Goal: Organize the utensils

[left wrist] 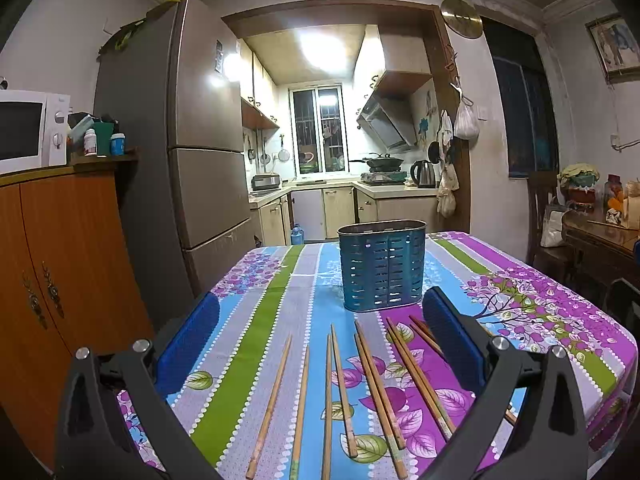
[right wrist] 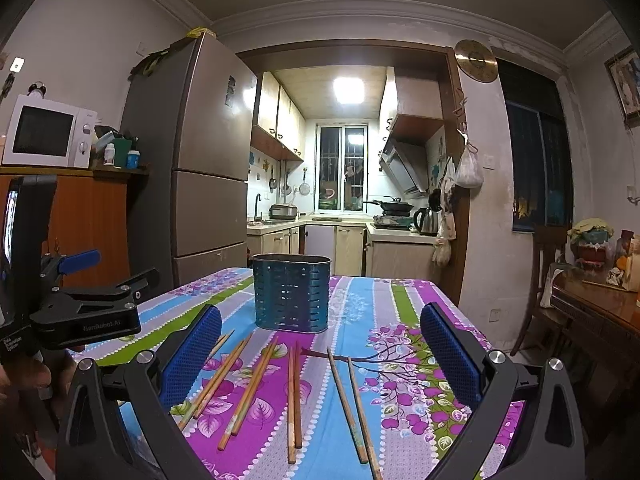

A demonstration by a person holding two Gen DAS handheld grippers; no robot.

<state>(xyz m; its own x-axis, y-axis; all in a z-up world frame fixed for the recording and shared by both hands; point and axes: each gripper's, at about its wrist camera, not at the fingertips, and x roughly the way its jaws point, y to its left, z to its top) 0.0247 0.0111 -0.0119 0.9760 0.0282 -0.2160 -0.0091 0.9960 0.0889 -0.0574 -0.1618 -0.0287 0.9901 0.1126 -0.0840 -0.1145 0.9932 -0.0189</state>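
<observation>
A: How much is done?

B: Nothing, I think. The chopsticks (left wrist: 340, 392) lie in the lower middle of the frame on the tabletop (left wrist: 280, 300), the blue holder (left wrist: 382, 266) behind them.

A: The tongs?

B: Left tongs (left wrist: 320, 344) and right tongs (right wrist: 320, 352) are both spread, holding nothing.

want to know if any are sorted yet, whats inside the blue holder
Nothing pokes above the rim of the blue holder; its walls hide the inside. The chopsticks all lie on the tablecloth in front.

A home: big fridge (left wrist: 176, 152), microwave (left wrist: 28, 130), small kitchen with stove (left wrist: 382, 176) and kettle (left wrist: 424, 174) behind.
</observation>
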